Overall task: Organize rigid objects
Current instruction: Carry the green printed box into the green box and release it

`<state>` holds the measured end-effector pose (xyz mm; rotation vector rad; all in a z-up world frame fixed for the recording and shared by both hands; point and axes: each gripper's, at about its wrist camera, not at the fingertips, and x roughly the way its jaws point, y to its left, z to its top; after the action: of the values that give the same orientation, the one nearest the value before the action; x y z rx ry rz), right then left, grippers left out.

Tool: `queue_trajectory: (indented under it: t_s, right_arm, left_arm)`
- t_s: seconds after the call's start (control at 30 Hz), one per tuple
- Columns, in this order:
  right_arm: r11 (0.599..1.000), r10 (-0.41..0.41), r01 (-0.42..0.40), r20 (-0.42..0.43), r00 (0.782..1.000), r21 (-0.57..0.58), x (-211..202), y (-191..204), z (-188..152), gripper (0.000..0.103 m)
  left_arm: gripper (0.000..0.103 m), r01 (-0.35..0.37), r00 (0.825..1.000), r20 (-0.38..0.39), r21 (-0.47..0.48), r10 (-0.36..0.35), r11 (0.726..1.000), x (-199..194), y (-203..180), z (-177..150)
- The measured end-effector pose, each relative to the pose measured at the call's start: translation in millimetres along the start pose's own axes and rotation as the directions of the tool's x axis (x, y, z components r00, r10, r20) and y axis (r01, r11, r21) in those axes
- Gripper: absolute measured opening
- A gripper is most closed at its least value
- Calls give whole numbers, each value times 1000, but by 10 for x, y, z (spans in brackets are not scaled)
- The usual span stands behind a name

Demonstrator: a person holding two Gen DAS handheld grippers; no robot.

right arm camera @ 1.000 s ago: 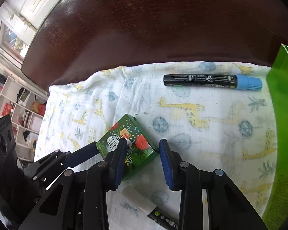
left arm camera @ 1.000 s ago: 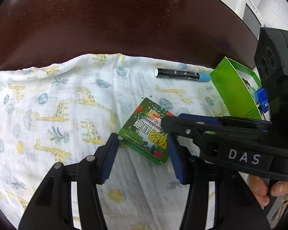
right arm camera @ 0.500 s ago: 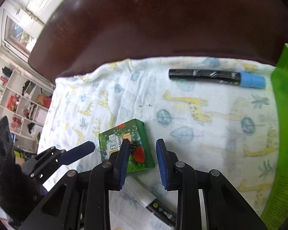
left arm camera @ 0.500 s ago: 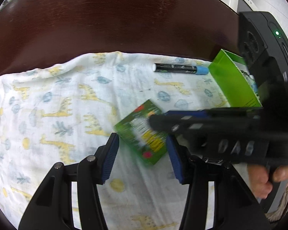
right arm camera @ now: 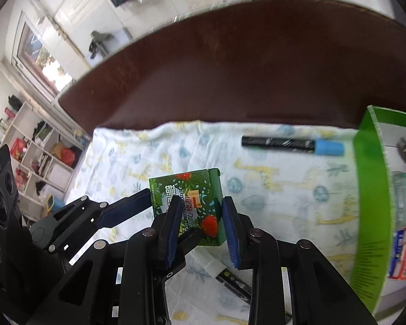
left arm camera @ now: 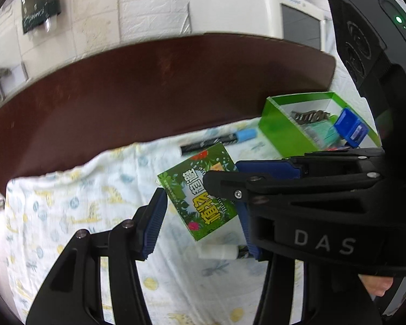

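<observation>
A small green box printed with leaves and flowers hangs above the giraffe-print cloth, gripped from two sides. My left gripper is shut on it, a blue pad on each side edge. My right gripper holds the same box across its thickness; its jaws are easing open slightly with the box between them, and the pads still touch it. In the left wrist view the right gripper reaches in from the right over the box's face.
A bright green open carton with several small items stands at the right. A black marker with a blue cap lies near the cloth's far edge. A white-capped marker lies below the box. Beyond the cloth is dark brown table.
Both grippers have risen together with the green box, which left the cloth. The box has turned between the pads, and the wall behind the table has come into view.
</observation>
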<state>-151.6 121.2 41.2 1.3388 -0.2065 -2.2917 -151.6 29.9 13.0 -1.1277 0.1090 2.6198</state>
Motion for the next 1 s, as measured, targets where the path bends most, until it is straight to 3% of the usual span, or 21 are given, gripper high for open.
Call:
queue_trajectory:
  t_s: [0.23, 0.47, 0.77, 1.0]
  right_arm:
    - [995, -54, 42, 126, 991, 93, -625, -402, -30, 32]
    - [971, -120, 68, 224, 967, 227, -1201, -1029, -171, 32]
    - [924, -191, 82, 264, 946, 374, -1610, -1692, -532, 32]
    - [901, -196, 65, 268, 943, 430, -1658, -1981, -695, 33]
  left_arm:
    - [51, 50, 997, 50, 124, -57, 991, -105, -589, 298]
    - [51, 112, 989, 58, 269, -133, 956, -25, -1352, 566]
    - [51, 171, 983, 4, 373, -186, 912, 169, -2105, 608]
    - [51, 176, 984, -34, 412, -177, 894, 298, -2337, 568]
